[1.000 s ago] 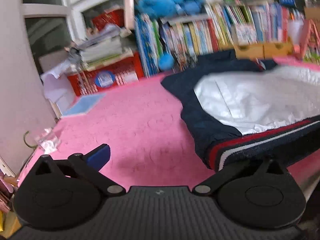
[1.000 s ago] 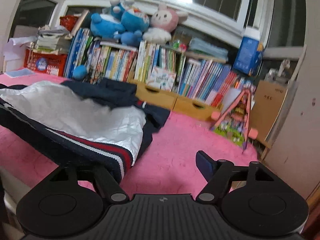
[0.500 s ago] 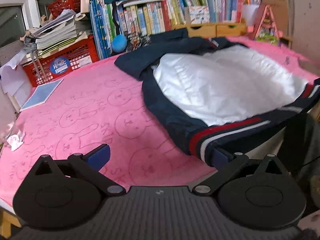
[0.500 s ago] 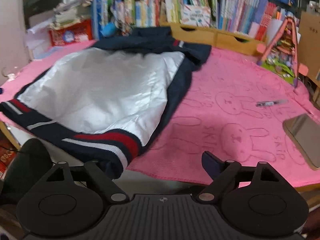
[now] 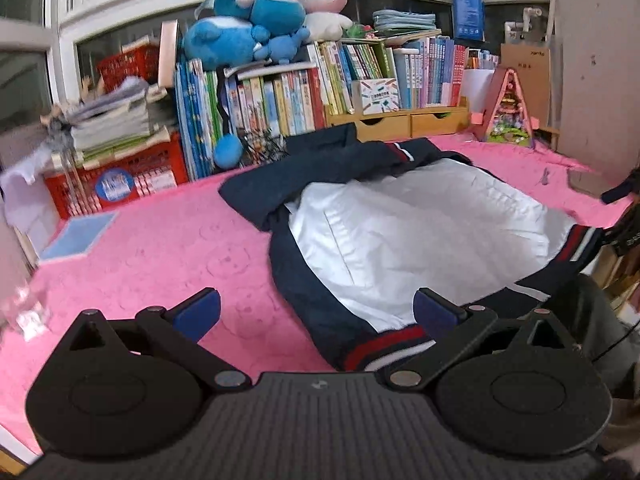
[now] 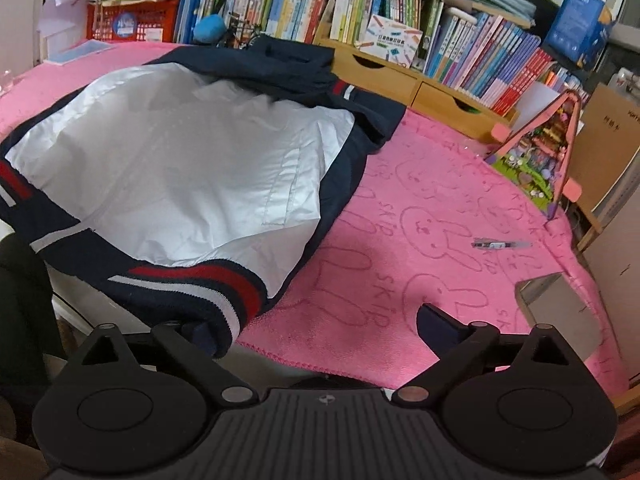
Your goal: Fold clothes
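Observation:
A navy jacket with white lining up and a red-white striped hem lies open on the pink bunny-print cloth; its hem hangs over the near table edge. It also shows in the right wrist view. My left gripper is open and empty, hovering above the jacket's left hem corner. My right gripper is open and empty at the table's near edge, its left finger beside the jacket's right hem corner.
Books, plush toys and wooden drawers line the back. A red basket and a blue booklet are at the left. A pen, a grey box and a pink toy house are at the right.
Both grippers have tilted and shifted over the table's near edge. The left gripper now sits higher, over the hem. The jacket has not moved.

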